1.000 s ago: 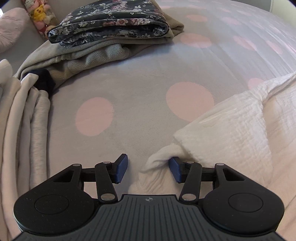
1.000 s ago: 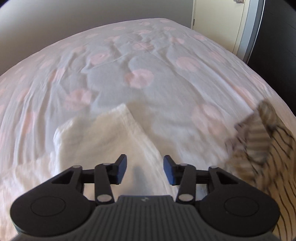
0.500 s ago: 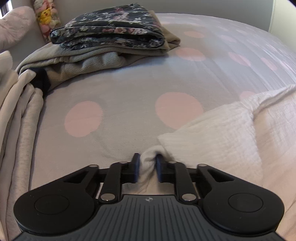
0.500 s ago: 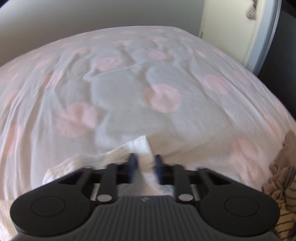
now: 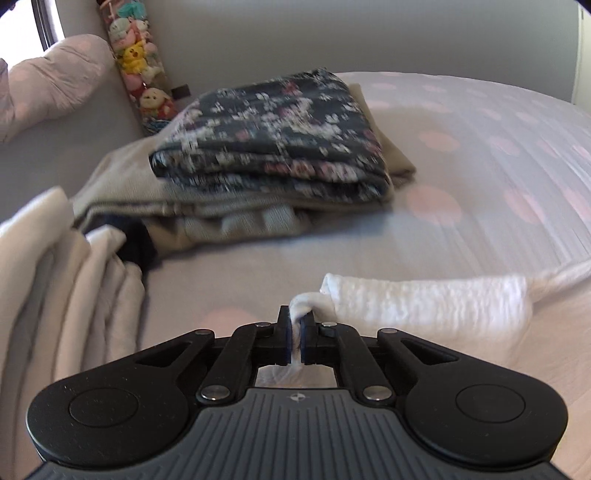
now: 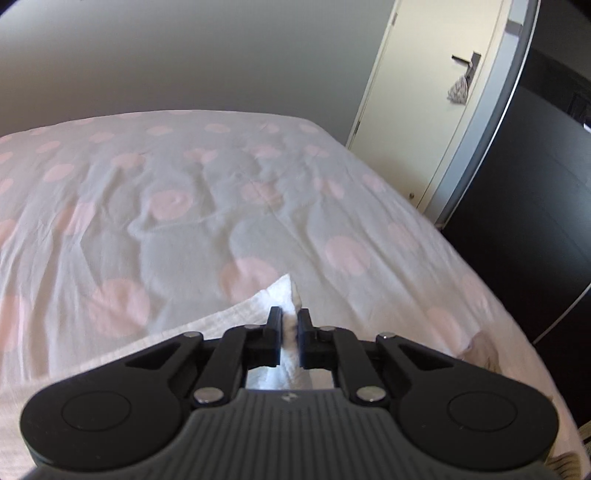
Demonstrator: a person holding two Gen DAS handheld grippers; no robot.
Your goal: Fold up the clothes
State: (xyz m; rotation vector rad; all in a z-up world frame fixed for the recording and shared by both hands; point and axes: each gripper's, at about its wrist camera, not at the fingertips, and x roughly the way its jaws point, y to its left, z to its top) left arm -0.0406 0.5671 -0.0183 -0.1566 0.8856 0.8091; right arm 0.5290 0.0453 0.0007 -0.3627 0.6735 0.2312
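Pinching crinkled white muslin cloth [image 5: 424,299], left claw [image 5: 294,334] clamped, right claw [image 6: 289,334] clamped on its pointed corner.

A bed [image 6: 207,229] spread with a grey sheet dotted in pink fills both views. Behind it runs a plain grey wall [image 6: 184,55]. A cream door [image 6: 436,110] with a dark handle stands at the right, beside a dark wardrobe front [image 6: 535,221]. Daylight falls from a window [image 5: 48,22] at far left.
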